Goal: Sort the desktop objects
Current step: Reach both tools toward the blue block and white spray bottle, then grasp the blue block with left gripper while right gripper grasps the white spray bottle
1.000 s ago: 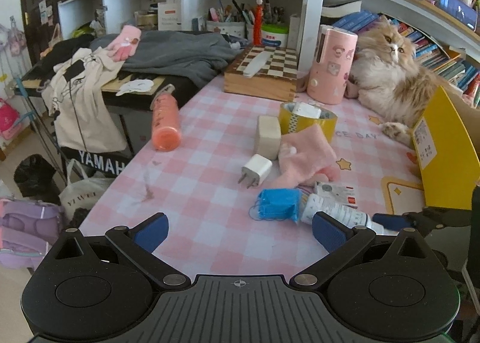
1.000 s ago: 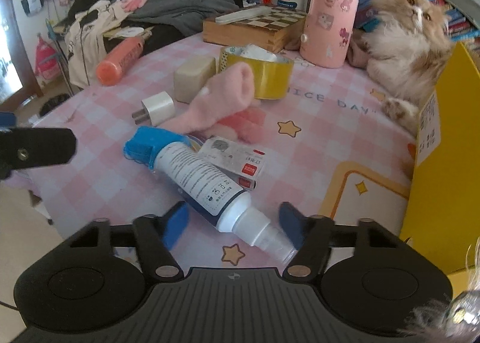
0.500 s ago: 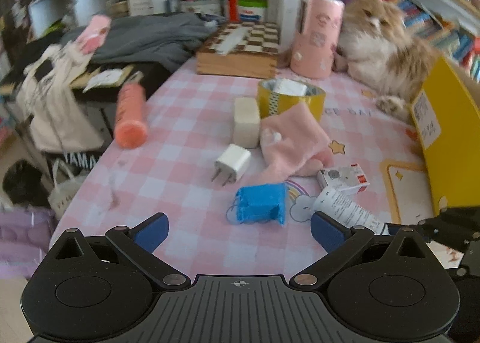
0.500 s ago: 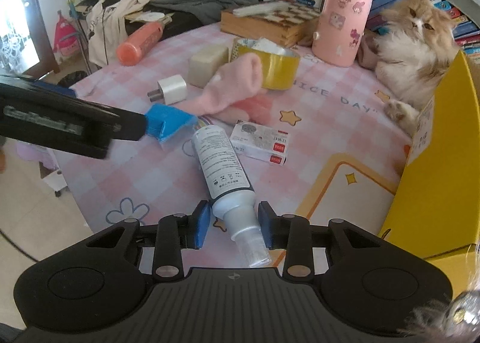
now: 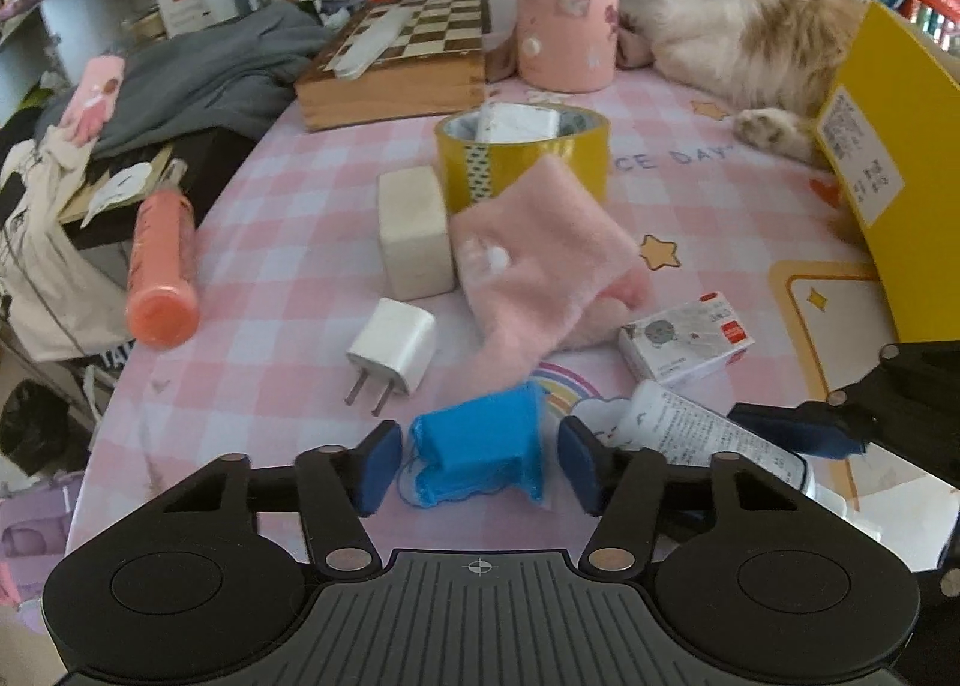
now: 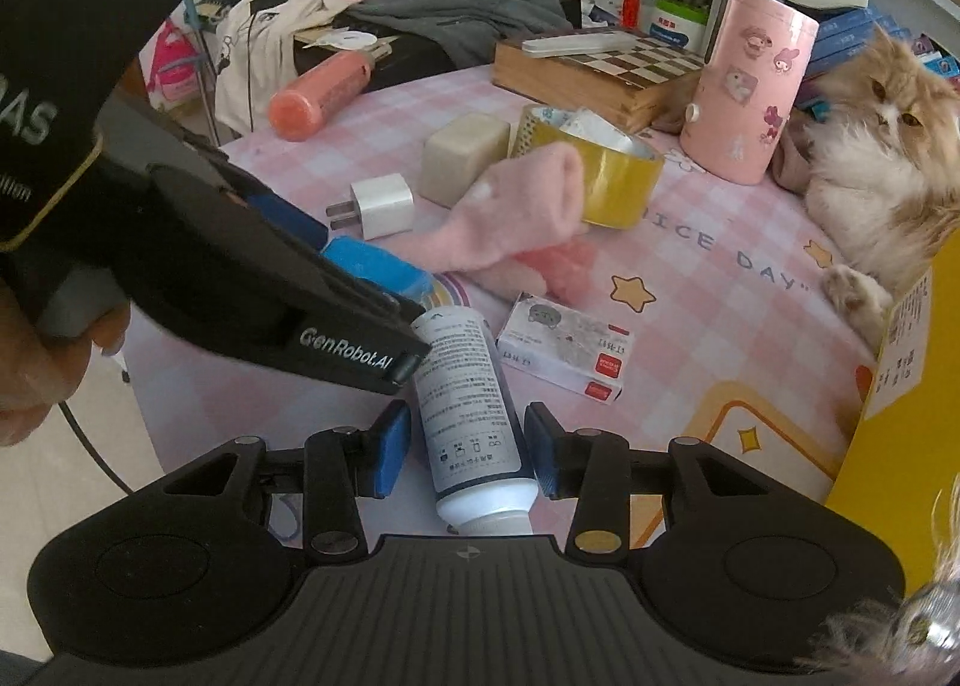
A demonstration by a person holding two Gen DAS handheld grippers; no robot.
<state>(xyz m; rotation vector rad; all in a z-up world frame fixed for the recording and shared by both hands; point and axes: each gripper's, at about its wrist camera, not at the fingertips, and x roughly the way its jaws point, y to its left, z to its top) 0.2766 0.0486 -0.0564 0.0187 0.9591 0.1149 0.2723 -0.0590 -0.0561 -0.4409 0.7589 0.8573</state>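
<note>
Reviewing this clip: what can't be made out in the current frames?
- Spray bottle: nozzle end cut off by the right gripper body, right wrist view.
- Blue mask: mostly hidden behind the left gripper in the right wrist view.
- Bottle label text: too small in both views.
- Yellow box: contents out of sight, cut off by the edge.

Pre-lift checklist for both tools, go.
1. Left tool straddles the crumpled blue face mask: ok; jaws closing.
2. Left pads touching mask: not ok, gaps either side.
3. Right tool around the white spray bottle with dark-blue label: ok; jaws opening.
4. Right pads pressing bottle: cannot tell.
5. Left tool clear of bottle: not ok, its finger overlaps the bottle's far end.
6. Fluffy orange cat away from both targets: ok.
</note>
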